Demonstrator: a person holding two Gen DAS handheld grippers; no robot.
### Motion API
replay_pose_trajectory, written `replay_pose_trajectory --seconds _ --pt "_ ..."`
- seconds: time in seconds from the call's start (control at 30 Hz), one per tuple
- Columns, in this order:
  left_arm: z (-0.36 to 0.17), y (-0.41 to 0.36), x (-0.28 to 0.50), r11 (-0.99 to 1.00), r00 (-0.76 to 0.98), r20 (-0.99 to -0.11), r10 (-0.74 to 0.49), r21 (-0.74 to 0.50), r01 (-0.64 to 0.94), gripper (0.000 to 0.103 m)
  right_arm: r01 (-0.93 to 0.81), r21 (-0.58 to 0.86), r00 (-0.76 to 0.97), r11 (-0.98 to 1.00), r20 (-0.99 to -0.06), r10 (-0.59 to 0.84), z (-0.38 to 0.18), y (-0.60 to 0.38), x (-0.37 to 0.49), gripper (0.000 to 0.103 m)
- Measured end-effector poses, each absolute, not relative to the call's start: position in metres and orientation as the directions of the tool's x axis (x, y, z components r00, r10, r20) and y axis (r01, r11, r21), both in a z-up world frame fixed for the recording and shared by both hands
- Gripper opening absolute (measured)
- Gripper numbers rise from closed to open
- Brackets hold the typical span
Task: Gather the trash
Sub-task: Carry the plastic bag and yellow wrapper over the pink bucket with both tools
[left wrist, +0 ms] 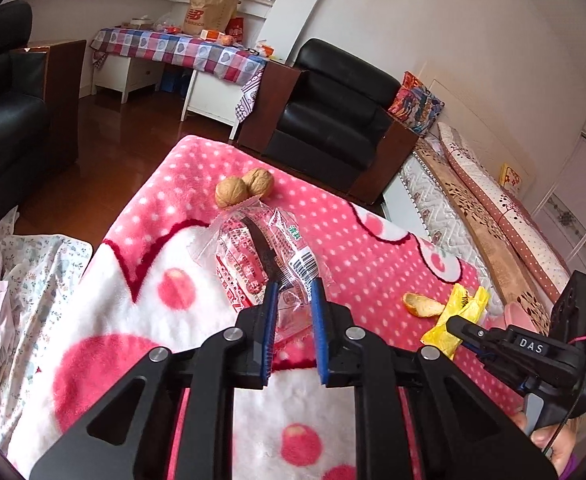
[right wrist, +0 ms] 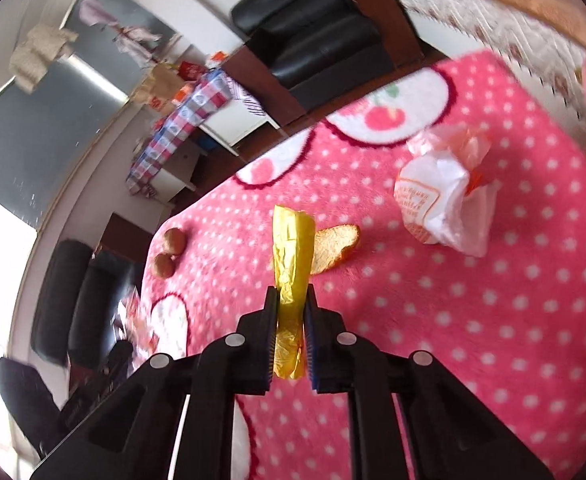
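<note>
At the bottom middle of the left view, the left claw (left wrist: 293,292) is pinched on a clear wrapper (left wrist: 267,258) with red print. The wrapper is thin, crinkly and very light, so it is likely to slip; it is best held at its flat end, where it is gripped now. At the lower right of that view, and at the bottom middle of the right view, the right claw (right wrist: 291,300) is pressed together on a yellow wrapper (right wrist: 291,264). It looks soft and creased, and it is held at its lower part, just above the blanket (right wrist: 473,320). The blanket is pink, fluffy and dotted with white. Just beyond, a curved orange peel (right wrist: 335,246) is seen, rough and bendy. Farther right, a puffy white bag (right wrist: 437,196) is lying. At the middle left, two round, hard walnuts (right wrist: 169,252) are touching.
</note>
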State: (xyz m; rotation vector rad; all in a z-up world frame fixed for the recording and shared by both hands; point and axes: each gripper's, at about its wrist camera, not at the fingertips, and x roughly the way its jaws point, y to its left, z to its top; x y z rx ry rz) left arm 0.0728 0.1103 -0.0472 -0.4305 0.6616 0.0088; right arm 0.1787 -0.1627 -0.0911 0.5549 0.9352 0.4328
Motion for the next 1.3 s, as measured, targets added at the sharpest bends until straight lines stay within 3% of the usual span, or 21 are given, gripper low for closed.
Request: replay_pose_trajectory --seconds 0.33,0.77,1.3 --pt "-0.034 0.070 0.065 0.930 0.792 -0.576 -0.205 -0.368 -0.027 0.016 -0.121 0.462 0.603 0.879 -0.669 0.435 -0.062 -0.226 0.112 0.012" --pt "-0.017 0.009 0.058 0.946 0.783 -0.565 -0.259 -0.312 0.088 0.016 -0.108 0.439 0.641 0.892 -0.655 0.400 -0.060 -0.257 0.077 0.012" --pt "-0.003 -0.060 0.059 0.942 0.766 -0.552 -0.329 -0.251 0.224 0.016 -0.042 0.424 0.761 0.905 -0.573 0.304 -0.035 -0.322 0.051 0.012"
